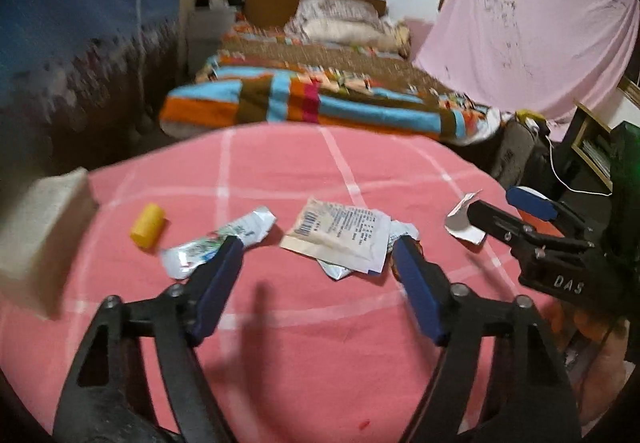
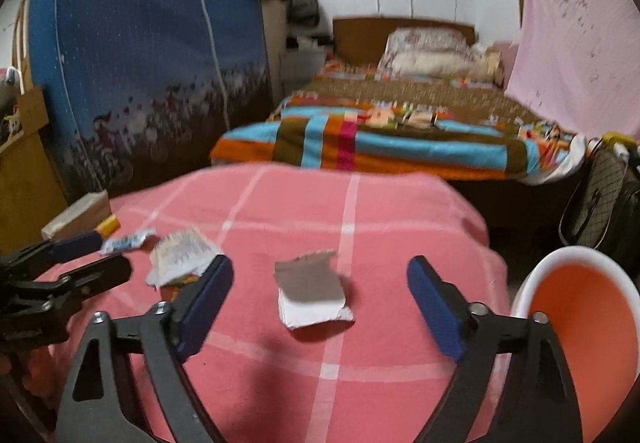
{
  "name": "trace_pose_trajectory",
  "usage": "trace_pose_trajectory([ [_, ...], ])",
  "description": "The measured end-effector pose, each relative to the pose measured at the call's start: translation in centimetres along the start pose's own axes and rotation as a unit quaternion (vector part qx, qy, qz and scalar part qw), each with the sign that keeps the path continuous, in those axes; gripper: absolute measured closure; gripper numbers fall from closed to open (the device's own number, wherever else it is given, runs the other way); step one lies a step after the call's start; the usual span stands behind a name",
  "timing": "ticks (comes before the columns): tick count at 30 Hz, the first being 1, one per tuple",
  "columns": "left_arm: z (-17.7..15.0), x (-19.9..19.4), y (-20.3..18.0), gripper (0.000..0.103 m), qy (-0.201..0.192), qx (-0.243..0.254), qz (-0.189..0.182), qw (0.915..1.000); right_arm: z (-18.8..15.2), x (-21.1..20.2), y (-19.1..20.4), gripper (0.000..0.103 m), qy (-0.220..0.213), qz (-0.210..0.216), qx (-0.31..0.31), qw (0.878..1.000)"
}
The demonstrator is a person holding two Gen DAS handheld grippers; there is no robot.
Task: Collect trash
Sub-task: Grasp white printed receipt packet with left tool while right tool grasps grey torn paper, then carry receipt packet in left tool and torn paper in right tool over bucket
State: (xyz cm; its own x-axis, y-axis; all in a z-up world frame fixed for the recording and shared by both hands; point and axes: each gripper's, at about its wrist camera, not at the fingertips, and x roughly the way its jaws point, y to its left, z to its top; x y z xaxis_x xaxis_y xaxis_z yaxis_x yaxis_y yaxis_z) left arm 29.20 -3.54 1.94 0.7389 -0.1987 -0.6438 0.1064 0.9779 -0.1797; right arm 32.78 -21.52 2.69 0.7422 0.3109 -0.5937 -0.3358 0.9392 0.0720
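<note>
Trash lies on a pink checked cloth (image 1: 304, 171). In the left wrist view my left gripper (image 1: 318, 243) is open, its fingers either side of a printed paper packet (image 1: 340, 235). A crumpled toothpaste-like tube (image 1: 216, 243) lies by its left finger and a yellow cap (image 1: 147, 224) further left. In the right wrist view my right gripper (image 2: 320, 267) is open around a torn cardboard scrap (image 2: 312, 291). That scrap shows in the left wrist view (image 1: 460, 221) under the right gripper (image 1: 496, 209). The packet (image 2: 182, 255) lies left of it.
An orange bin with a white rim (image 2: 580, 323) stands at the right of the table. A beige box (image 1: 36, 235) sits on the table's left edge. A bed with a striped blanket (image 1: 320, 99) lies behind, a blue curtain (image 2: 140, 43) to the left.
</note>
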Motion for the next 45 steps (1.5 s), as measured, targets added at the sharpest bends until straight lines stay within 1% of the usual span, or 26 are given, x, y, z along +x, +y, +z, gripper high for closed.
trace_pose_trajectory([
  [2,0.4,1.3,-0.1,0.047,0.028,0.005,-0.014,0.9995,-0.1,0.5,0.1,0.018,0.015,0.006,0.001,1.0],
  [6,0.9,2.9,-0.5,0.047,0.052,0.017,-0.007,0.9985,-0.4,1.3,0.2,0.027,0.037,0.021,0.003,0.999],
  [7,1.0,3.1,-0.6,0.047,0.055,0.018,-0.008,0.9983,-0.4,1.6,0.2,0.032,0.044,0.023,0.005,0.999],
  [9,1.0,3.4,-0.5,0.047,0.06,0.022,-0.011,0.9979,-0.4,1.8,0.2,0.037,0.052,0.027,0.008,0.998],
  [10,1.0,3.5,-0.7,0.048,0.063,0.026,-0.011,0.9976,-0.4,1.9,0.2,0.042,0.055,0.028,0.009,0.998],
  [11,0.9,3.5,-0.9,0.052,0.065,0.03,-0.015,0.9973,-0.4,2.0,0.2,0.046,0.058,0.029,0.009,0.998],
  [12,0.9,3.4,-0.9,0.053,0.067,0.034,-0.016,0.9971,-0.3,2.2,0.3,0.051,0.061,0.03,0.008,0.998],
  [15,1.0,3.4,-1.0,0.057,0.068,0.04,-0.018,0.9967,-0.3,2.8,0.9,0.052,0.076,0.03,-0.002,0.997],
  [18,1.1,3.4,-0.9,0.059,0.068,0.043,-0.02,0.9966,-0.4,3.0,1.5,0.064,0.08,0.029,-0.012,0.996],
  [23,0.9,3.0,-1.5,0.062,0.059,0.058,-0.014,0.9965,-0.5,2.9,1.2,0.067,0.079,0.035,-0.01,0.996],
  [28,0.8,2.2,-1.6,0.063,0.041,0.058,-0.019,0.9973,-0.5,2.5,1.0,0.068,0.069,0.045,-0.002,0.997],
  [32,0.7,0.5,-1.4,0.063,0.002,0.051,-0.025,0.9984,-0.5,1.6,0.8,0.068,0.043,0.052,0.004,0.998],
  [34,0.7,-0.7,-1.3,0.063,-0.028,0.044,-0.03,0.9982,-0.5,0.8,0.7,0.068,0.022,0.057,0.008,0.998],
  [39,0.5,-3.4,-1.3,0.063,-0.095,0.034,-0.023,0.9946,-0.6,-2.2,0.7,0.068,-0.053,0.053,0.009,0.997],
  [42,0.3,-4.6,-1.7,0.063,-0.127,0.025,-0.024,0.9913,-0.8,-4.2,0.9,0.068,-0.106,0.047,0.003,0.993],
  [45,0.2,-5.4,-2.5,0.063,-0.154,0.021,-0.027,0.9875,-0.9,-5.7,1.0,0.068,-0.147,0.041,-0.003,0.988],
])
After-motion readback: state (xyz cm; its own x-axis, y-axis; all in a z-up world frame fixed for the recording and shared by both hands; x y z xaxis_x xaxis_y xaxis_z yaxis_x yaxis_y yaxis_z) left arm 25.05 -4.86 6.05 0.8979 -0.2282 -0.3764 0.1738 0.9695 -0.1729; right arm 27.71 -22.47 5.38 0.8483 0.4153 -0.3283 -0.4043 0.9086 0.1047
